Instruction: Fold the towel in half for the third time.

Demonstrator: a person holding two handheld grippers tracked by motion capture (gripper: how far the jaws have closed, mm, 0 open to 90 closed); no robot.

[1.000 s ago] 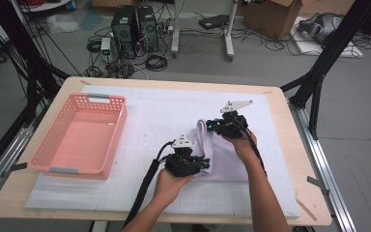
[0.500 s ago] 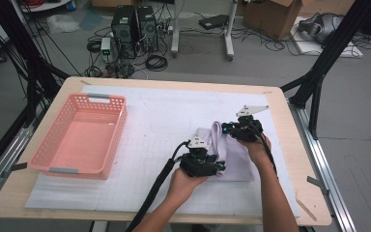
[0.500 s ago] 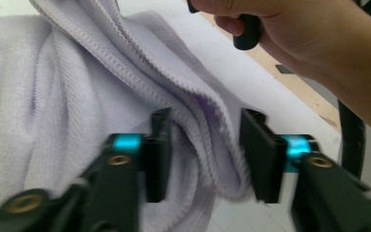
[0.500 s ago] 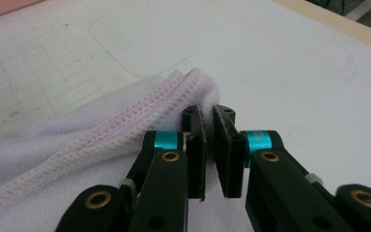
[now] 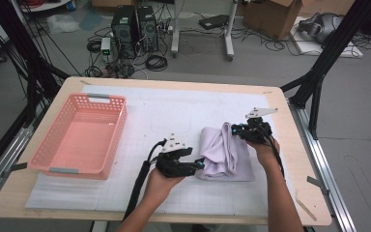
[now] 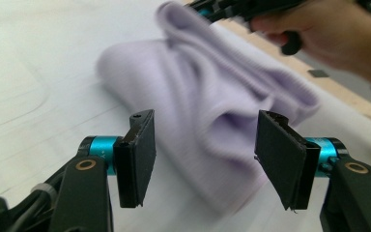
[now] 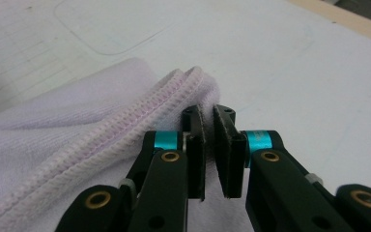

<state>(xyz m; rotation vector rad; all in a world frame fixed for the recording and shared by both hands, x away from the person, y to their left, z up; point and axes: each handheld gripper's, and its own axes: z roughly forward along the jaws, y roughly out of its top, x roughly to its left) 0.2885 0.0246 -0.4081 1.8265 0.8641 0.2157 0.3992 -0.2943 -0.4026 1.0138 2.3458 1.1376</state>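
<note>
A lilac cloth (image 5: 222, 150) lies bunched and folded on the white gridded mat (image 5: 164, 111), right of centre. My right gripper (image 5: 235, 129) is at the cloth's far right corner, shut on its stitched hem (image 7: 140, 108), which is lifted a little. In the right gripper view the jaws (image 7: 208, 140) stand pinched on that hem. My left gripper (image 5: 199, 164) is at the cloth's near left side. Its jaws (image 6: 203, 159) stand wide open, with the cloth (image 6: 198, 87) just beyond them and not held. The right gripper (image 6: 222, 7) and its hand show past the cloth.
A pink plastic basket (image 5: 118, 135) with nothing in it stands at the left of the mat. The wooden table edge (image 5: 297, 159) runs close on the right of the cloth. Computers and cables lie on the floor beyond the table.
The cloth has shifted right and bunched up. My right gripper moved right and nearer with the hem. My left gripper went right, then drew back left and now stands open.
</note>
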